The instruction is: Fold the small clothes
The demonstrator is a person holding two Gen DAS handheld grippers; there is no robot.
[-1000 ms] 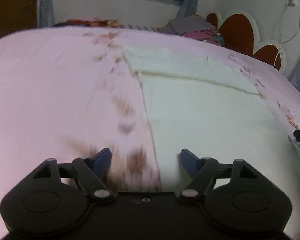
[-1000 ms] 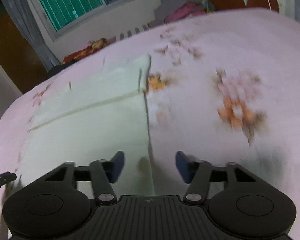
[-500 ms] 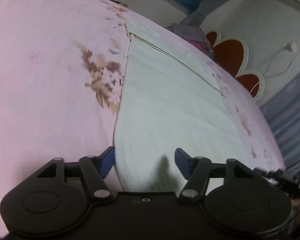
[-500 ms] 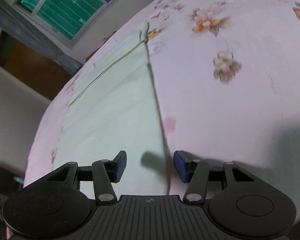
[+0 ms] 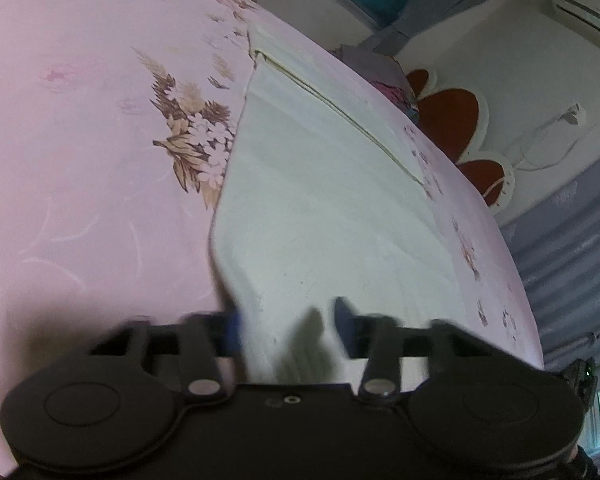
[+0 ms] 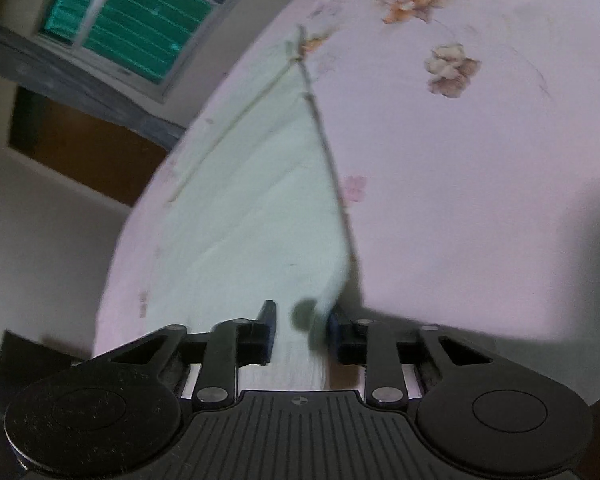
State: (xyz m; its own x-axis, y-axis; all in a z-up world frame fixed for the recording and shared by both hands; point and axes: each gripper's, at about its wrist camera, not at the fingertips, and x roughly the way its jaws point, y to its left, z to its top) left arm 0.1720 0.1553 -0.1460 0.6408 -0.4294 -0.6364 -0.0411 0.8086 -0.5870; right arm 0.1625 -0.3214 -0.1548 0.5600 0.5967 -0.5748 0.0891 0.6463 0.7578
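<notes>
The cloth [image 5: 332,208] lies flat on the bed sheet [image 5: 80,160]. It is pale and oblong, and its long axis runs straight away from me toward the far end, where a seam [image 5: 340,112] crosses it. Its near short edge is directly under my two hands and goes from one to the other.

My left gripper [image 5: 288,320] is at the near left corner. The side edge of the cloth comes up against the left finger, and cloth fills the space between the fingers. They are blurred from closing, so the picture shows the grip poorly. I judge that they are pinching this corner.

My right gripper [image 6: 300,324] is at the near right corner of the cloth [image 6: 252,232]. Its jaws are closing. A raised bit of the edge stands between them, touching the right finger, but I do not think both sides press it yet.

Each hand is nearer to its own corner. I judge that the fold should go forward along the long axis, bringing the near edge toward the seam, with both corners lifted together.
</notes>
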